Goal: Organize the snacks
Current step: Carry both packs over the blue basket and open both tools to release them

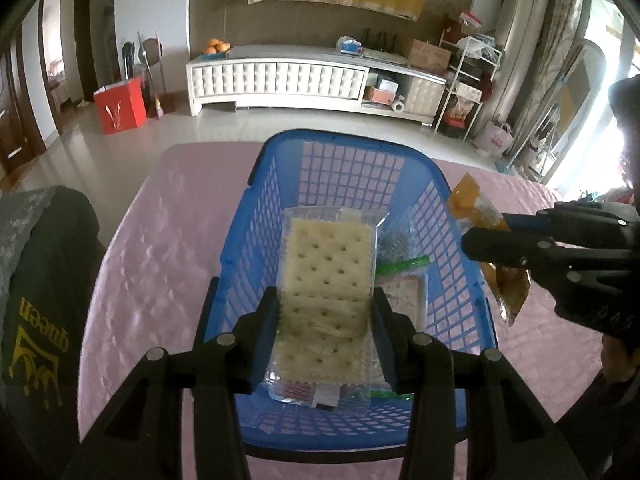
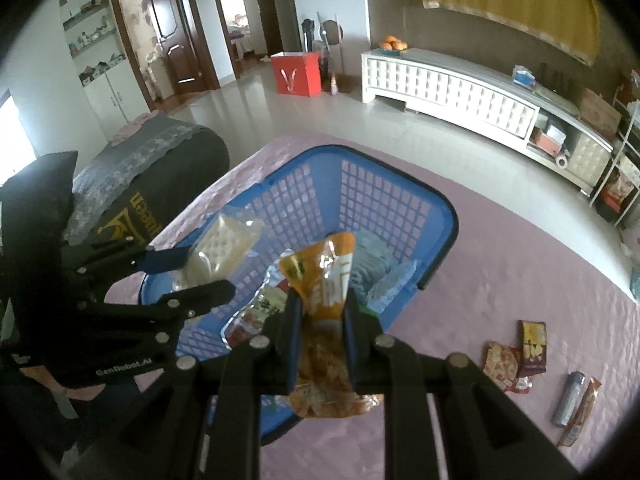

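At the far left, a dark cushion with yellow lettering [image 1: 38, 320] is lying against the edge of the table [image 1: 160, 240], which is wearing a quilted pink cover. Next along, the left tool [image 1: 326, 312] is reaching down over the blue basket [image 1: 256, 208], its two fingers partly spread and pinching a clear pack of pale crackers [image 1: 326, 276] by its long sides. The pack is hanging inside the basket's rim, above other wrapped snacks [image 1: 400, 264] that are lying on the basket floor; whether it is touching them cannot be told. In the right wrist view the same pack is showing at the basket's left rim, held by the left tool.

Further right, the right tool [image 2: 322, 312] is hovering at the basket's right side, its fingers pressed nearly together and gripping an orange snack packet [image 2: 324, 280] upright between them. The packet's top is sticking up above the fingertips and its lower part is hanging below them, over the basket's near right edge.

On the table cover to the right, well apart from the basket, a few more snacks are waiting: a red packet [image 2: 502, 364] touching a dark box [image 2: 533, 346], and beyond them a grey tube [image 2: 568, 398] just beside a slim red stick pack [image 2: 582, 410].
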The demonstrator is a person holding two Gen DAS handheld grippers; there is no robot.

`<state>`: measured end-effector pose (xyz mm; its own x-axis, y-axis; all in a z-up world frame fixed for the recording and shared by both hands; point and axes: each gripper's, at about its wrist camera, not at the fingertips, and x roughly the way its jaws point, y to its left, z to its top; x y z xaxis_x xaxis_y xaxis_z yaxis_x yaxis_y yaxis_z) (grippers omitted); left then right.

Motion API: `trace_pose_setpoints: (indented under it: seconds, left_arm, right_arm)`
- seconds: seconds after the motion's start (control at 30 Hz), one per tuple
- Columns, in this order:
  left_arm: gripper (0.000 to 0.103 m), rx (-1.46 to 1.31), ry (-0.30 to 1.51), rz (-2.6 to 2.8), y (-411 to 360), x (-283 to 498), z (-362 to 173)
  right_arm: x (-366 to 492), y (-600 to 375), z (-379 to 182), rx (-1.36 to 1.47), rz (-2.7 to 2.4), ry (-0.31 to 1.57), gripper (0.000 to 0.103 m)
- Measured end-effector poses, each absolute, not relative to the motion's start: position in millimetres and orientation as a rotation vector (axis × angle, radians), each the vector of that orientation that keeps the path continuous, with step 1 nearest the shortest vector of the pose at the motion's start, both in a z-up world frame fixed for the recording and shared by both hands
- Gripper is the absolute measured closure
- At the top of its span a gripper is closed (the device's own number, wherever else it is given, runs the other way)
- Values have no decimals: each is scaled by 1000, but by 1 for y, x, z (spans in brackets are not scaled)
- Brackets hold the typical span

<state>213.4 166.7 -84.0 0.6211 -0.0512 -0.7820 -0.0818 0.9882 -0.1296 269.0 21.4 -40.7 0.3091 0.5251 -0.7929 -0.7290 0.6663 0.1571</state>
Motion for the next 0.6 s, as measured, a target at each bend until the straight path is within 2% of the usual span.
trace_pose_setpoints:
  seconds: [0.23,0.6]
  left_arm:
    - [48,-160,868,1,170,202,-69]
    - [48,-92,816,99,187,188,-48]
  right_arm:
    - [264,22,-34,-244,846,935,80]
    - [265,53,-33,-292,889,944,80]
